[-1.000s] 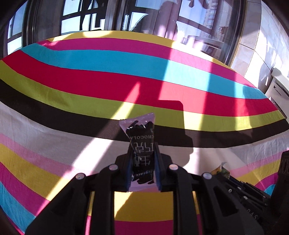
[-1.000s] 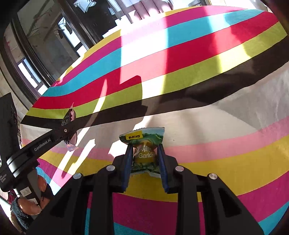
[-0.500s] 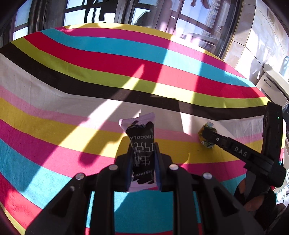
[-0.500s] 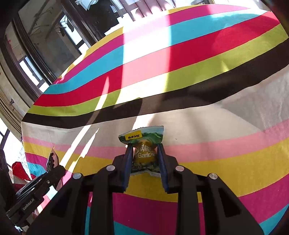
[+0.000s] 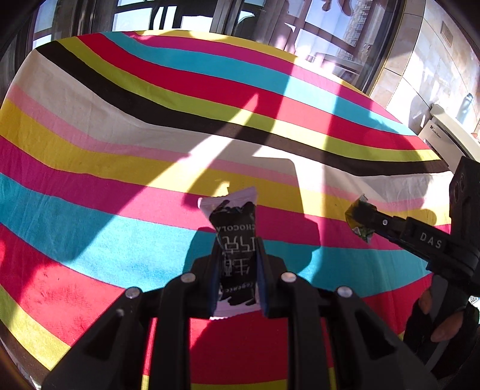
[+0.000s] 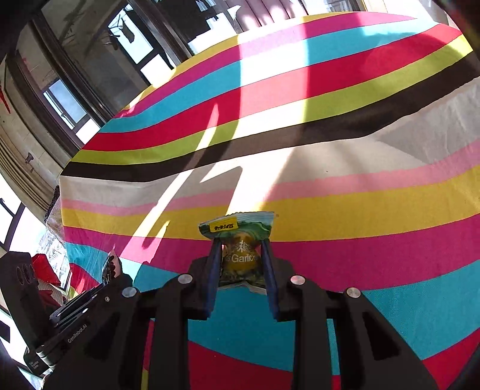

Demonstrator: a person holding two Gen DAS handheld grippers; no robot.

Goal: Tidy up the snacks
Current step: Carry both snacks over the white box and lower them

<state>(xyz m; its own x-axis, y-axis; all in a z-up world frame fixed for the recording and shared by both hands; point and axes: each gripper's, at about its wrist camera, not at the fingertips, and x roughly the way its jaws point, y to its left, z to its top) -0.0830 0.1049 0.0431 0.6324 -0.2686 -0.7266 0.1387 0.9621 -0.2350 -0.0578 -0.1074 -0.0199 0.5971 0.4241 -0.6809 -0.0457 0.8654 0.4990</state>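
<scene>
My left gripper [image 5: 235,255] is shut on a black and white chocolate bar packet [image 5: 232,228] and holds it upright above the striped tablecloth [image 5: 120,150]. My right gripper [image 6: 240,249] is shut on a green garlic snack packet [image 6: 238,237], also held above the cloth. The right gripper also shows in the left wrist view [image 5: 364,219] at the right, with the green packet [image 5: 355,210] in its tip. The left gripper shows at the lower left of the right wrist view [image 6: 111,270].
The striped cloth [image 6: 360,150] covers the whole table. Windows stand behind its far edge [image 5: 270,18]. A white appliance [image 5: 444,135] stands beyond the right edge. Red packets [image 6: 45,270] lie off the table's left side in the right wrist view.
Both grippers have pulled back toward the near side of the table with their packets still held. The two grippers have come closer together.
</scene>
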